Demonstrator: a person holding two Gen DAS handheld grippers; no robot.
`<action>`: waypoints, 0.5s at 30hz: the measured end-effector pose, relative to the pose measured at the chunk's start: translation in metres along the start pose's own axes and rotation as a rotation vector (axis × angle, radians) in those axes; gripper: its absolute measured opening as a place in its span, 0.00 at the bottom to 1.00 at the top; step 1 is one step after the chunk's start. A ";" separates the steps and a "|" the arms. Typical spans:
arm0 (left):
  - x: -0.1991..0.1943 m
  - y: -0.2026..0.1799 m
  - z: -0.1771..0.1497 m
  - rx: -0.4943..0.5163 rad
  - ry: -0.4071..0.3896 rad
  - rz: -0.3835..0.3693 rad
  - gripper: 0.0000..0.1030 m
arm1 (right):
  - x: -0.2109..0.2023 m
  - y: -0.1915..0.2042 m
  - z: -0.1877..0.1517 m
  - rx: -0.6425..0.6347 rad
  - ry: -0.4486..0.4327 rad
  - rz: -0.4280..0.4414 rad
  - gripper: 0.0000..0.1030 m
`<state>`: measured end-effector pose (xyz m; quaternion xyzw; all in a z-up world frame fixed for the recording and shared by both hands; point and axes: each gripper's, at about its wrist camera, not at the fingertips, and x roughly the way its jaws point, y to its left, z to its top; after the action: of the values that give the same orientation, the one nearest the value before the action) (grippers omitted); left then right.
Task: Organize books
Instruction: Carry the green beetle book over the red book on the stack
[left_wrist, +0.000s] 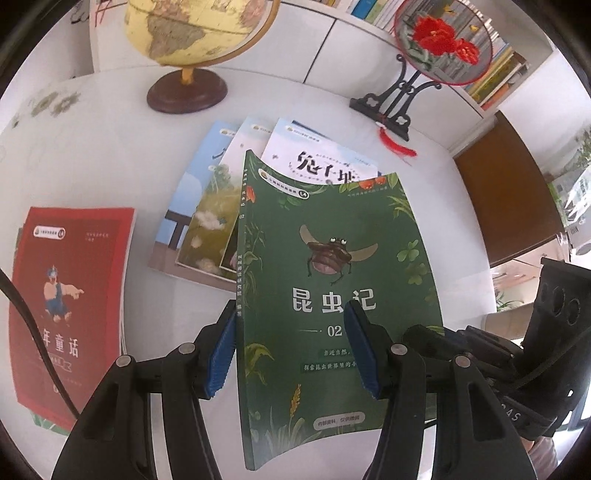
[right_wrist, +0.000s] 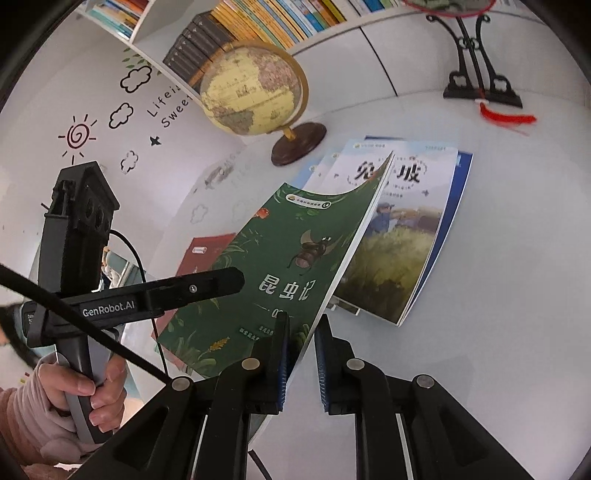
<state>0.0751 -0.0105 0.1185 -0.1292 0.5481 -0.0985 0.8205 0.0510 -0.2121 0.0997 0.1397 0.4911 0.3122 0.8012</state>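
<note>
A green book with a beetle on its cover (left_wrist: 332, 280) is held up off the white table, bowed. My left gripper (left_wrist: 291, 347) has its blue pads either side of the book's lower spine edge, with a wide gap; whether it grips is unclear. My right gripper (right_wrist: 301, 354) pinches the book's (right_wrist: 273, 258) lower right edge between its pads. Behind lies a fanned pile of pale picture books (left_wrist: 207, 206), also in the right wrist view (right_wrist: 402, 236). A red book (left_wrist: 70, 302) lies at the left on another book.
A globe (left_wrist: 192, 37) on a wooden base stands at the back of the table, also in the right wrist view (right_wrist: 255, 88). A round red-flower fan on a black stand (left_wrist: 439, 40) is at the back right. Bookshelves (right_wrist: 258, 22) line the wall. A brown chair (left_wrist: 509, 184) is at the right.
</note>
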 end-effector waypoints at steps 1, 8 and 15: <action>-0.002 -0.001 0.000 0.004 -0.005 -0.001 0.51 | -0.003 0.001 0.000 -0.001 -0.006 -0.001 0.13; -0.012 0.002 0.001 0.010 -0.021 -0.022 0.51 | -0.013 0.016 0.002 0.000 -0.040 -0.019 0.13; -0.030 0.007 0.002 0.026 -0.047 -0.035 0.51 | -0.021 0.033 0.003 -0.003 -0.066 -0.023 0.13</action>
<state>0.0658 0.0053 0.1429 -0.1303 0.5251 -0.1169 0.8328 0.0349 -0.2003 0.1331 0.1430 0.4655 0.2987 0.8208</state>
